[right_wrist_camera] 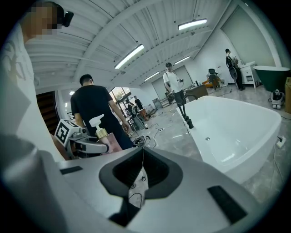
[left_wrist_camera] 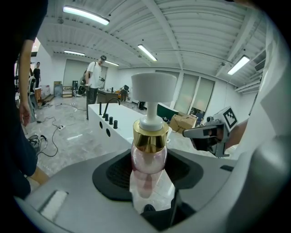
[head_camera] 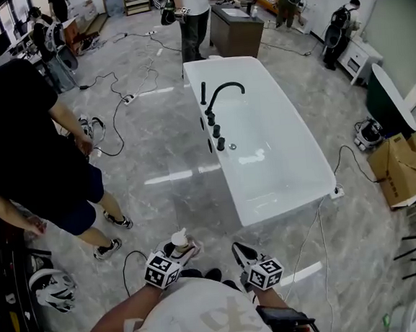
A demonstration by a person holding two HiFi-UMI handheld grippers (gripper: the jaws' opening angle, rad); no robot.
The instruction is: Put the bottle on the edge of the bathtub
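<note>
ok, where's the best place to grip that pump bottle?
Take the bottle by its rounded pink body just under the gold collar, from the side, upright. The pump head sits wide on a thin neck, a poor hold. The left gripper is clamped there.

Large lab or workshop hall

A freestanding bathtub (head_camera: 280,162) stands alone on a grey stone-look floor (head_camera: 167,154) strewn with cables (head_camera: 115,119). Cardboard boxes (head_camera: 400,170) sit at the side, strip lights (left_wrist_camera: 86,15) run along a ribbed ceiling, and several people (head_camera: 195,22) stand among gear.
</note>
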